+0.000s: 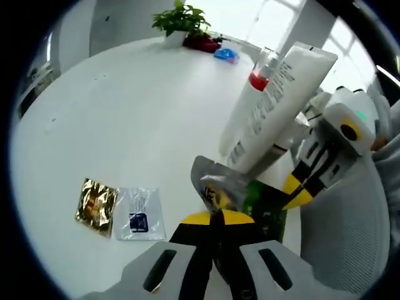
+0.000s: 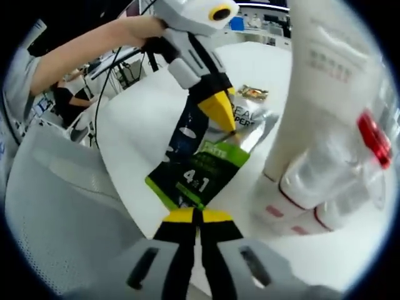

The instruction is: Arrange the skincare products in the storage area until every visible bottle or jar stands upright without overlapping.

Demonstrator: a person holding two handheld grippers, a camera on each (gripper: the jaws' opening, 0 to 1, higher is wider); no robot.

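Above the white tabletop (image 1: 125,125), a green sachet (image 2: 197,172) is being pinched at opposite ends by the left gripper (image 1: 215,219) and right gripper (image 2: 199,215), probably to clear it from the leaning white tube (image 1: 275,106).

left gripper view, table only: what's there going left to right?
Gold sachet → clear sachet with a dark label → silver and green sachet in the left tool → white tube → right tool.
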